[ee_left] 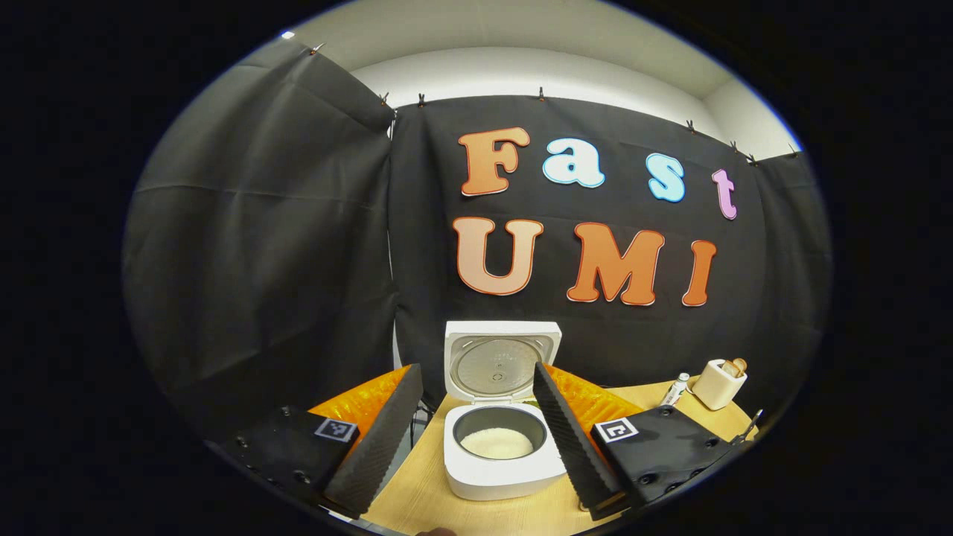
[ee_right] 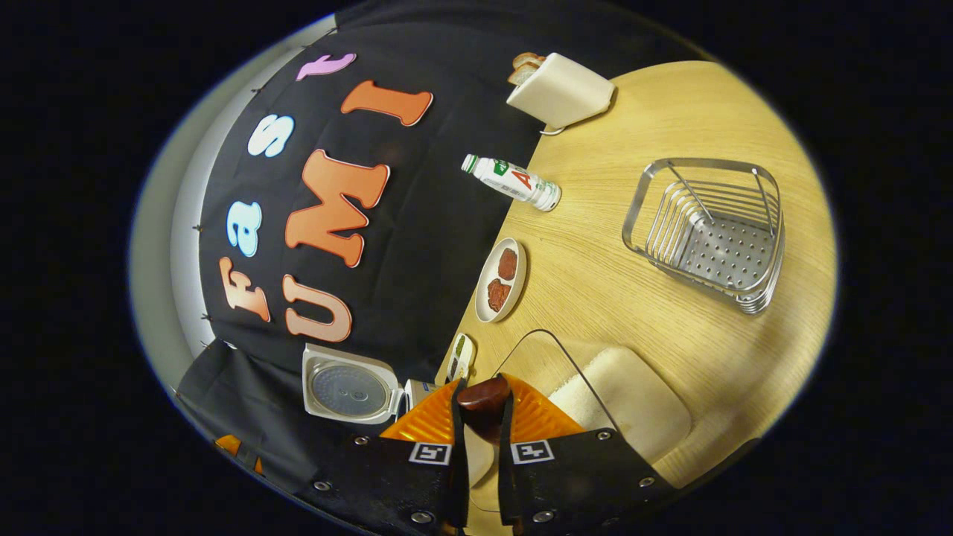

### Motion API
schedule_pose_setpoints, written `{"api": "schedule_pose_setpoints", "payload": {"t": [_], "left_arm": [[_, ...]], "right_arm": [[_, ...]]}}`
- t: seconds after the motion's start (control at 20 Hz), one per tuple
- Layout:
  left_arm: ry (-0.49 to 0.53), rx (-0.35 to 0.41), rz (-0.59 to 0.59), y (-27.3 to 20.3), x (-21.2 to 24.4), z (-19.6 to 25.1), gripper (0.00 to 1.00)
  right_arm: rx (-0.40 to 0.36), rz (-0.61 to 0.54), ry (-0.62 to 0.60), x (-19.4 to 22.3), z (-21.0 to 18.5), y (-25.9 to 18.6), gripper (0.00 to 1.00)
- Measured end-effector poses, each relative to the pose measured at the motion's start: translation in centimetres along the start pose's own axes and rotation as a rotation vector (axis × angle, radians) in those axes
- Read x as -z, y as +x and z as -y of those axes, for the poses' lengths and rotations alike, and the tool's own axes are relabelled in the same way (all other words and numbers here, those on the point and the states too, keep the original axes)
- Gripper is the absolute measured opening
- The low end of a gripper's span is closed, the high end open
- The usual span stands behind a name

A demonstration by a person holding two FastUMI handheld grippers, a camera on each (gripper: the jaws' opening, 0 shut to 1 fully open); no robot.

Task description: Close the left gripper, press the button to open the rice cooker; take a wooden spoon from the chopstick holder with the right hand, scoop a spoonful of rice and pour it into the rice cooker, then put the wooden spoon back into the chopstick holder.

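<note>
Right claw (ee_right: 482,439) grips wooden spoon (ee_right: 484,398); rice cooker (ee_left: 500,439) open.

White rice cooker (ee_left: 499,447) stands on the table, lid (ee_left: 500,361) upright and open, white rice (ee_left: 496,443) in its pot. Cream holder (ee_left: 718,384) stands at the back right (utensil tops showing). Dark spoon (ee_right: 484,402) is clamped between the right gripper's fingers.
</note>
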State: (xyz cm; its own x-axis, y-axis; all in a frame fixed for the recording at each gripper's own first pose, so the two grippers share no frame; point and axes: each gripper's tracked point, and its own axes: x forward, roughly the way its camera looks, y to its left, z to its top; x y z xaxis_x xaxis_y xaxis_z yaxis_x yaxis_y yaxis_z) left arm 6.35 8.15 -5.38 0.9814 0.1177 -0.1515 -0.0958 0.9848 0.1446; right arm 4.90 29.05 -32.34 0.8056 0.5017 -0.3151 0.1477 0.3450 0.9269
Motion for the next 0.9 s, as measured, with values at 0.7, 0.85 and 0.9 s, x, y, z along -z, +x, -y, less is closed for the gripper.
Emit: {"api": "schedule_pose_setpoints", "payload": {"t": [0.7, 0.85, 0.9], "left_arm": [[-0.011, -0.007, 0.023, 0.1, -0.6, 0.4, 1.00], [-0.012, 0.002, 0.029, 0.0, -0.9, 0.9, 1.00], [-0.012, -0.003, 0.030, 0.0, -0.9, 0.9, 1.00]], "right_arm": [[-0.063, 0.083, 0.251, -6.4, -1.0, -2.0, 0.15], [-0.063, 0.088, 0.269, -7.0, -1.6, -2.2, 0.14], [-0.065, 0.086, 0.275, -7.2, -1.9, -2.2, 0.14]]}}
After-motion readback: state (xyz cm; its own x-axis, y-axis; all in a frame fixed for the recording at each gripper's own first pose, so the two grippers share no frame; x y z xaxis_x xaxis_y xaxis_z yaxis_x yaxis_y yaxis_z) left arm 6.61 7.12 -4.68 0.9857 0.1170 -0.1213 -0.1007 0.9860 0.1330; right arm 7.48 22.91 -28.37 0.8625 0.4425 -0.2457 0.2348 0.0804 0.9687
